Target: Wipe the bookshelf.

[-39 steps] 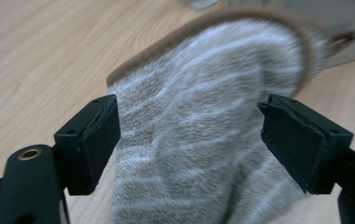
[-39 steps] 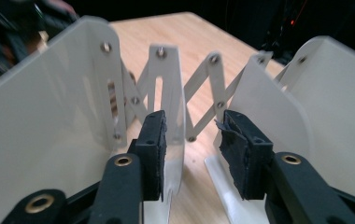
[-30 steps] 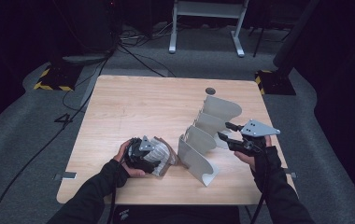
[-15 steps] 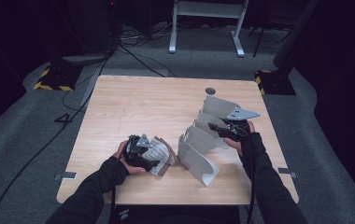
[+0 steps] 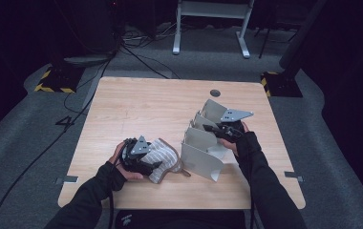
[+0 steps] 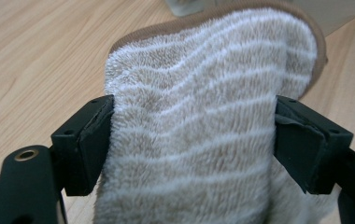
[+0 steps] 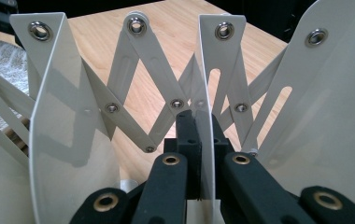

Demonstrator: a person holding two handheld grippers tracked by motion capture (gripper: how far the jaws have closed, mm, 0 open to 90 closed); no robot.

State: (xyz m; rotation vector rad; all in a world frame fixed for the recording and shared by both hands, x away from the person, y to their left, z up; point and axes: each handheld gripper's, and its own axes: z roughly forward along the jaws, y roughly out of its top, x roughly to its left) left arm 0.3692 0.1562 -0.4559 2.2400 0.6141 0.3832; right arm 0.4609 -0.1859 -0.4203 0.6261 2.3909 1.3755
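Left tool (image 5: 152, 163): near the left front part of the table, held in the person's left hand; its jaws stand wide apart and press on both sides of the striped slipper.
Striped slipper (image 6: 203, 126): fluffy, beige with white stripes and a brown rim; clamped between the left tool's two black jaws, its toe end reaching out past them, toward the rack.
Table (image 5: 141, 107): light wood; it lies under both tools and bears the rack.
Rack (image 5: 201, 152): a pale grey folding rack of upright panels linked by scissor bars with rivets; it stands just to the right of the left tool and slipper, stretching back toward the right tool.
Rack panel (image 7: 209, 70): one thin upright panel, seen edge-on in the right gripper view, sits between the right tool's jaws.
Right tool (image 5: 220, 131): at the far right part of the rack, held in the person's right hand; its jaws have just been closing and now pinch that panel.
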